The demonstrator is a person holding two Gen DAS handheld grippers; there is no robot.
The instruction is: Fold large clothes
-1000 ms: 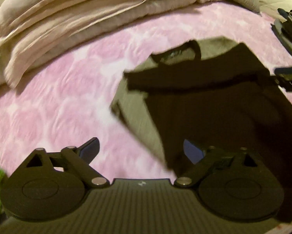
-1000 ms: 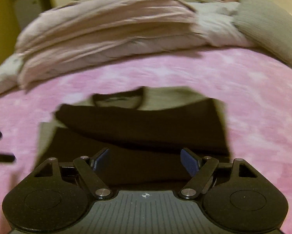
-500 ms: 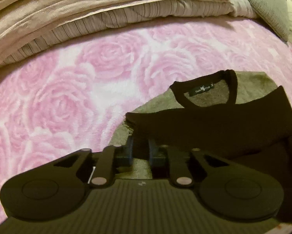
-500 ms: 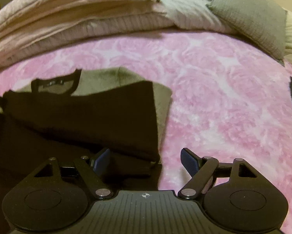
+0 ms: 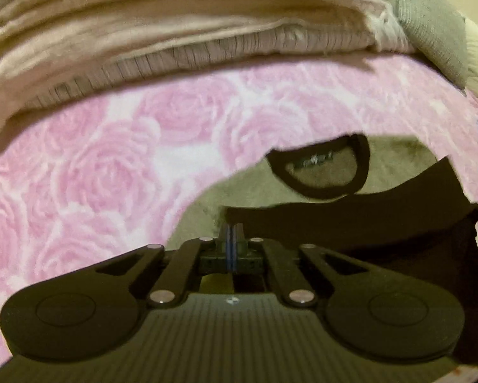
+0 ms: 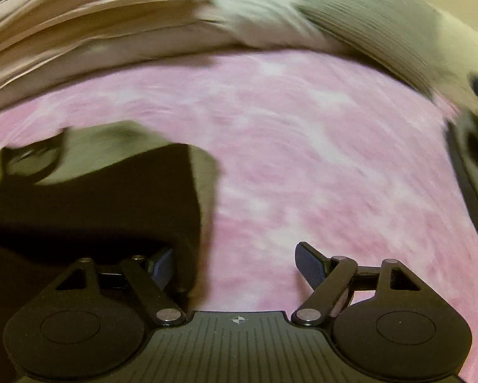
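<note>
On the pink rose-patterned blanket [image 5: 117,172] lies my task piece, a grey sweater [image 5: 395,156] with a black neckband [image 5: 321,191] and dark sleeves [image 5: 366,217] already folded across its chest. Far behind it a stack of folded beige bedding [image 5: 175,32] and a grey knitted pillow [image 5: 430,19] sit out of the way, so the middle of the bed stays free for folding.

Starting at the left side of the garment, my left gripper [image 5: 231,236] has its jaws pressed fully together, having just been closing. They sit right at the sweater's left edge, where the end of the folded sleeve meets the grey body. I judge they pinch that cloth, though the pads hide the exact layer. Gripping here makes sense: holding sleeve and body together lets me lift the side without the fold slipping apart.

Moving right, my right gripper [image 6: 235,265] has its jaws spread wide and holds nothing. Its left pad [image 6: 162,266] is at the dark sleeve end [image 6: 111,198] on the sweater's right edge, partly tucked behind the cloth; its right pad [image 6: 309,265] is over bare blanket. This view is blurred. To my mind the wide spread is meant to straddle that edge, matching the left grip so both sides rise evenly for the next fold.
</note>
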